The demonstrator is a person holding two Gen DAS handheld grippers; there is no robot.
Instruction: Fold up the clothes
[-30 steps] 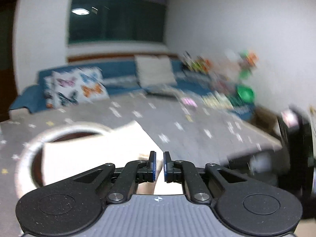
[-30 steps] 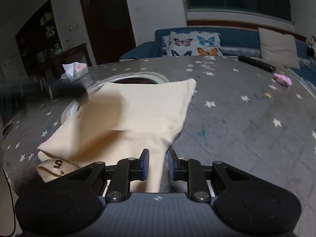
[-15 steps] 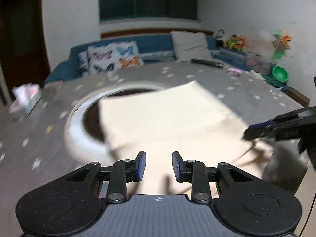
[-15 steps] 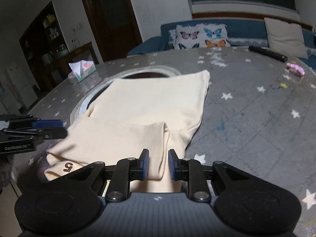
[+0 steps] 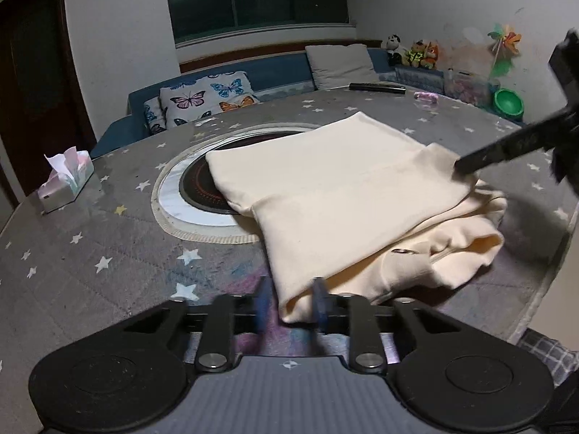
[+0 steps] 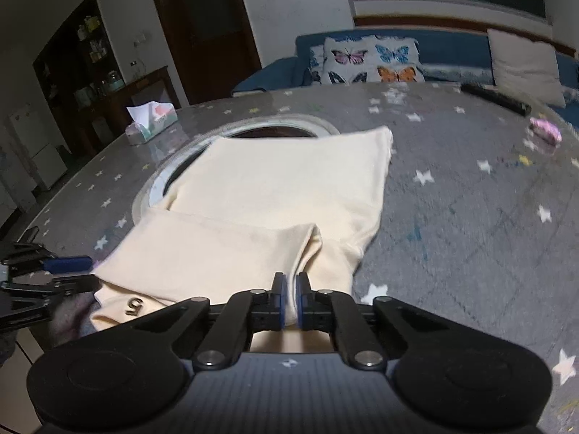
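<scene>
My two wrist cameras look down close from opposite near corners. Both share the cream garment; the far room seems blurred.

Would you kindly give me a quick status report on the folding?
Right claw shut on cream garment near edge. Left claw closing over its near corner, blurred. Garment partly folded on table. Nothing in the way.

Folded garment lies on the desk, its far edge over the round inset at the desk's middle. Tissue box sits far left on the desk. Remote lies at the far edge, sofa behind it, butterfly cushion on the sofa.
</scene>
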